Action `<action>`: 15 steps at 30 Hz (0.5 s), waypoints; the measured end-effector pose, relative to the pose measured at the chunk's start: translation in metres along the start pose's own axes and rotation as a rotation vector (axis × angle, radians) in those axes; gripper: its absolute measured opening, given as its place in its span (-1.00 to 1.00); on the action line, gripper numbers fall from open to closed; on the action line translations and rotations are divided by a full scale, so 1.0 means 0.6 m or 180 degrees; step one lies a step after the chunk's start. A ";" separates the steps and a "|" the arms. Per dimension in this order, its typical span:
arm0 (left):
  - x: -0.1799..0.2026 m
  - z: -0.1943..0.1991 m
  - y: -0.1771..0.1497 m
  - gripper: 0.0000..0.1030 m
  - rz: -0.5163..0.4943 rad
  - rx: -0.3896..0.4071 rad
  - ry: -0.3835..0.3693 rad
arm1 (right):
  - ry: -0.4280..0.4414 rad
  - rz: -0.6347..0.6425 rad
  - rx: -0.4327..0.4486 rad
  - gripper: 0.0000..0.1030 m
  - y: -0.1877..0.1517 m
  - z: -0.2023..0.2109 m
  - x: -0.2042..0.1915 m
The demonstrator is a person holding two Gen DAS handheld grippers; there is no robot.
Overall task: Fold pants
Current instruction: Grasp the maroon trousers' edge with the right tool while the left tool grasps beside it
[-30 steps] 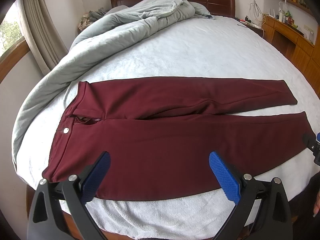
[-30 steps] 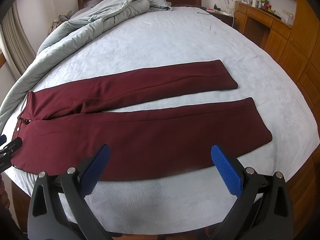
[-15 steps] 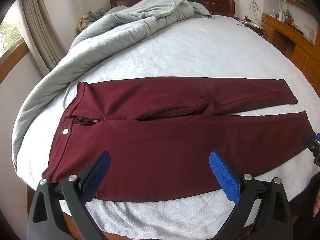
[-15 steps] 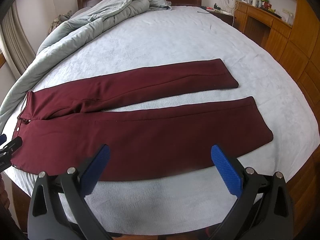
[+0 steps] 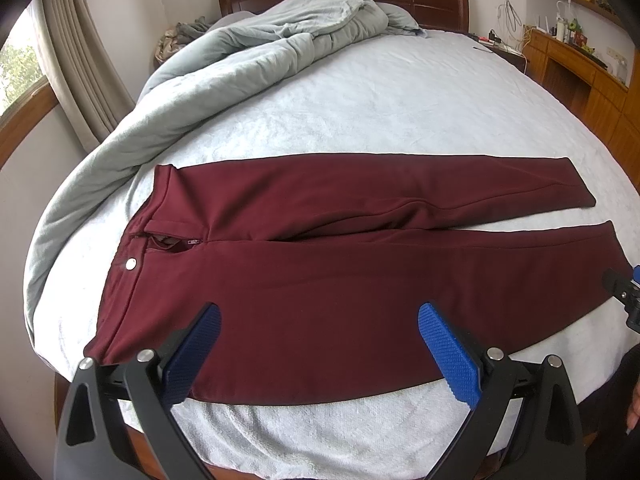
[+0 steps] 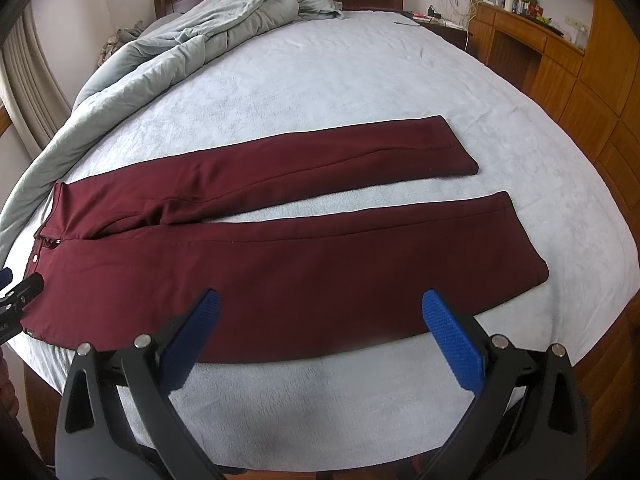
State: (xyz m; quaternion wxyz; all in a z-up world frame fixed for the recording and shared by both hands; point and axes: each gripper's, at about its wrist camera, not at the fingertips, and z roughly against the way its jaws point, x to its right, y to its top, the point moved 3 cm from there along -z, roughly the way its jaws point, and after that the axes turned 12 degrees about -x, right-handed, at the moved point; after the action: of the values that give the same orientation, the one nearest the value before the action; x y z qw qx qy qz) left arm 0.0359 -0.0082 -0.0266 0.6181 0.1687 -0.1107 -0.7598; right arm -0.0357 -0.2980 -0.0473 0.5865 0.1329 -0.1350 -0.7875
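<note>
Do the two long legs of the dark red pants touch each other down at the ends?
Apart. The right wrist view shows a strip of pale blue bedsheet between the dark red pants legs.

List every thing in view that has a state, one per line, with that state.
pants: spread flat on the bed, unfolded, legs apart, fly open
left tongs: open, empty, above the near edge of the pants by the waist
right tongs: open, empty, above the near leg
quilt: bunched up along the far left of the bed
bed: covered by a pale sheet
</note>
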 end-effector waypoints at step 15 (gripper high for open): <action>0.022 -0.051 0.058 0.93 -0.0028 -0.0155 -0.0170 | 0.0111 -0.0053 0.0089 0.95 0.111 -0.031 0.097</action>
State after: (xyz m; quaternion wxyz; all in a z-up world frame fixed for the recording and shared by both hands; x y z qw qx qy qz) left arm 0.0770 -0.0270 -0.0434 0.6155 0.1339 -0.1079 -0.7692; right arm 0.0140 -0.3731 -0.0428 0.5803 0.1559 -0.1348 -0.7879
